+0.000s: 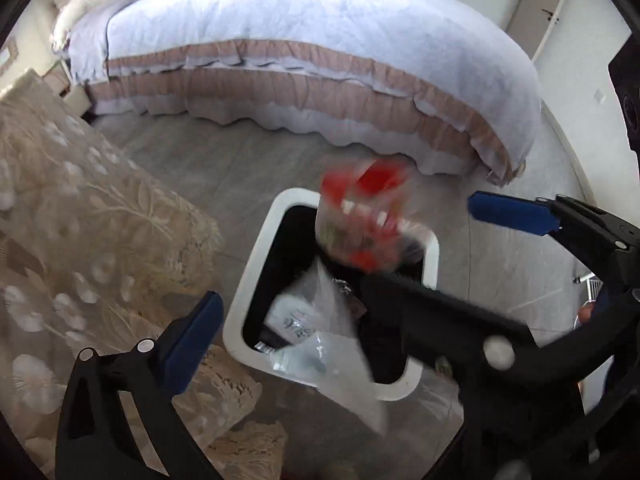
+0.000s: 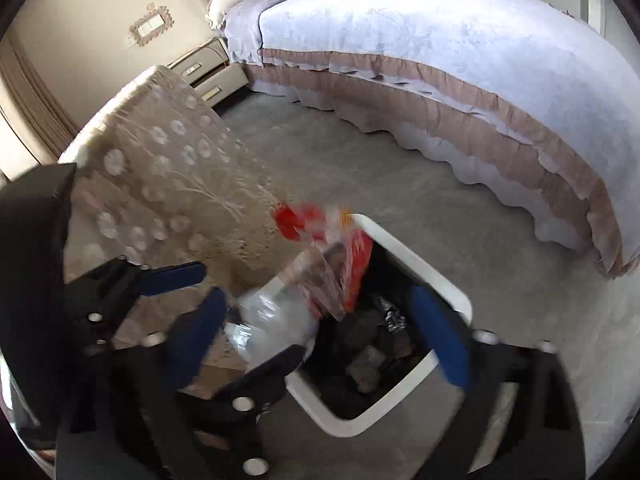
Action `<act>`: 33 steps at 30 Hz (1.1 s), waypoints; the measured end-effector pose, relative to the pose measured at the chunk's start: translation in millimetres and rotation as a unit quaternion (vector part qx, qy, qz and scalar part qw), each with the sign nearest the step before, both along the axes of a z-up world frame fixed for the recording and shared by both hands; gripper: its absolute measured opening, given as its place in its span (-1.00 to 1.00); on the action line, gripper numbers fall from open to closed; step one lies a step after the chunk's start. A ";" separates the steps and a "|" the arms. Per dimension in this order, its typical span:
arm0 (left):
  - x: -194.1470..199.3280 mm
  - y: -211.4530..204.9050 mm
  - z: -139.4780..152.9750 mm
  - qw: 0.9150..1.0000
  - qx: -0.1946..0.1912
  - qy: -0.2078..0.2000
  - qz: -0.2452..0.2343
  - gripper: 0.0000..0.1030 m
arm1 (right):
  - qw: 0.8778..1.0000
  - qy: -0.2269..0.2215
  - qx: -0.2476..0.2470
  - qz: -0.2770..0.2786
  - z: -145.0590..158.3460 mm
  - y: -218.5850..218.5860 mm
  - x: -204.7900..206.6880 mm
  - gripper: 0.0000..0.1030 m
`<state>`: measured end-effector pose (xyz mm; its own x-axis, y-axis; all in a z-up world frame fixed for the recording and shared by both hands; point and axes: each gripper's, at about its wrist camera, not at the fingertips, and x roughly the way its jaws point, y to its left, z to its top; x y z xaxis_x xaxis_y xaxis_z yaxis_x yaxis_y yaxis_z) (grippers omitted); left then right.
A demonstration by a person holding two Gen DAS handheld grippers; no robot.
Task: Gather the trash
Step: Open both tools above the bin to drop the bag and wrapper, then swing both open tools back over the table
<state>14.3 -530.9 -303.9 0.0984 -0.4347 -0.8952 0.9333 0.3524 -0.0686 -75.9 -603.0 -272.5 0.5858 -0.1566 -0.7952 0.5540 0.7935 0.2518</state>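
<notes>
A white-rimmed bin [image 1: 256, 280] [image 2: 440, 276] with a black liner stands on the floor below both grippers, and several scraps lie inside it. A blurred red-and-clear wrapper [image 1: 360, 220] [image 2: 332, 264] is in the air over the bin's far rim, with no pad on it. A clear plastic bag [image 1: 340, 344] [image 2: 272, 320] drapes over the near rim. My left gripper [image 1: 296, 300] [image 2: 254, 310] is open above the bin. My right gripper [image 2: 320, 336] is open too, straddling the bin's mouth. In the left wrist view one of its blue pads [image 1: 512, 212] shows at the right.
A bed [image 1: 320, 60] [image 2: 440, 60] with a pale blue cover and pink frills fills the back. A piece of furniture under a beige lace cloth [image 1: 80, 220] [image 2: 168, 168] stands right beside the bin. A nightstand [image 2: 212, 76] sits by the bed. Grey floor [image 2: 380, 168] lies between them.
</notes>
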 end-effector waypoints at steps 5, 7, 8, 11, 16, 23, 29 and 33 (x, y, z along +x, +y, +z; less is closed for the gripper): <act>-3.1 -2.7 -11.0 1.000 0.021 -0.013 0.005 0.91 | 1.000 0.007 0.009 -0.009 -10.4 -4.3 3.0 0.91; -1.9 -2.6 -10.1 1.000 0.018 -0.016 0.008 0.91 | 1.000 0.005 0.010 -0.013 -9.5 -5.2 1.2 0.91; -0.9 -2.3 -8.0 1.000 0.016 -0.020 0.009 0.91 | 1.000 0.004 0.010 -0.016 -8.5 -5.4 0.2 0.91; 2.6 2.5 3.0 1.000 0.001 -0.027 0.011 0.91 | 1.000 -0.005 0.008 -0.021 -1.8 -8.2 -4.5 0.91; 2.8 10.5 24.8 0.999 -0.025 -0.030 0.015 0.91 | 0.999 -0.024 -0.010 -0.021 19.0 -2.4 -6.5 0.91; -1.4 32.3 61.2 0.997 -0.060 -0.047 0.029 0.91 | 0.998 -0.048 -0.047 -0.001 52.3 17.0 -6.0 0.91; 2.2 73.2 104.2 0.993 -0.084 -0.068 0.039 0.91 | 0.993 -0.088 -0.068 0.043 90.2 46.6 9.5 0.91; 11.9 111.3 132.7 0.988 -0.104 -0.097 0.067 0.91 | 0.985 -0.124 -0.094 0.079 121.2 75.2 23.4 0.91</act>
<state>26.2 -419.6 -171.2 0.3279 -0.5792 -0.7464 0.8820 0.4707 0.0222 -52.5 -527.8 -151.3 0.7875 -0.1797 -0.5896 0.3603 0.9103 0.2038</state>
